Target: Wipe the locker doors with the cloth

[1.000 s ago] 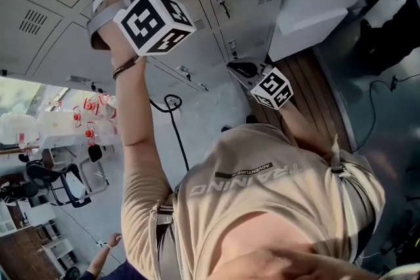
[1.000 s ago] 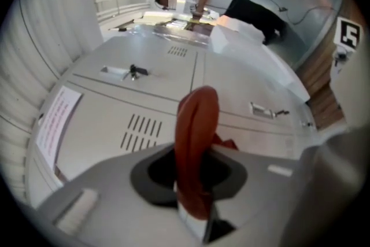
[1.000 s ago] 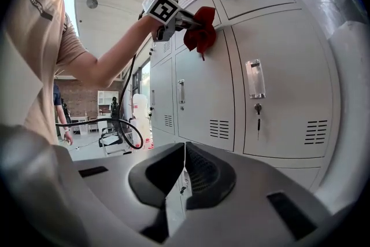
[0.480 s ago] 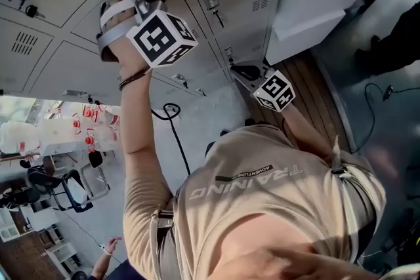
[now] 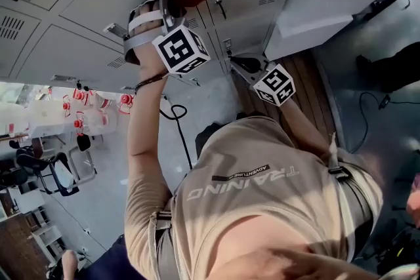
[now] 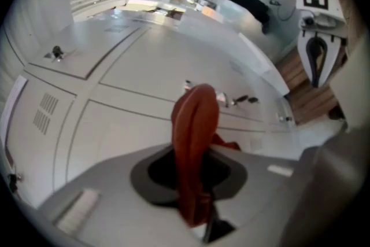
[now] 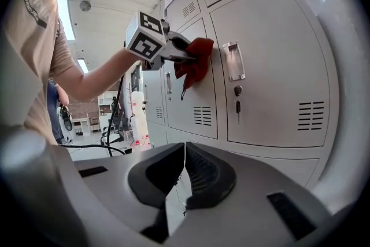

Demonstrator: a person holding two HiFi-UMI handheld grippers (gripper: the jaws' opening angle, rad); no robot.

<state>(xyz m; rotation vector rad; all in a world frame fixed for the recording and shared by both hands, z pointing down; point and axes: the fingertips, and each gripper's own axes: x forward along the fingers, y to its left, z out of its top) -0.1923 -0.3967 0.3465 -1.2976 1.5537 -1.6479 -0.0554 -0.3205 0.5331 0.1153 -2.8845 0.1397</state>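
Your left tongs [image 6: 195, 199] are squeezed shut on the red cloth [image 6: 193, 130]. The cloth sticks up between the jaws and covers their tips, so you cannot see where they meet.

In the right gripper view, the cloth is pressed against a grey locker door [image 7: 193, 107] in the upper middle of the frame. The metal handle [image 7: 233, 61] of the next door is just to its right. A small key [image 7: 237, 107] hangs from the lock under that handle. Every locker door is closed, so what is inside is hidden.

Your right tongs [image 7: 184, 173] are closed too. Their pads are together with nothing between them. They sit low down, well apart from the cloth, and point at the lockers.

In the head view, your shirt [image 5: 262, 193] fills the lower half of the frame and hides the bottom lockers. The room at the left edge is too small and blurry to make out.
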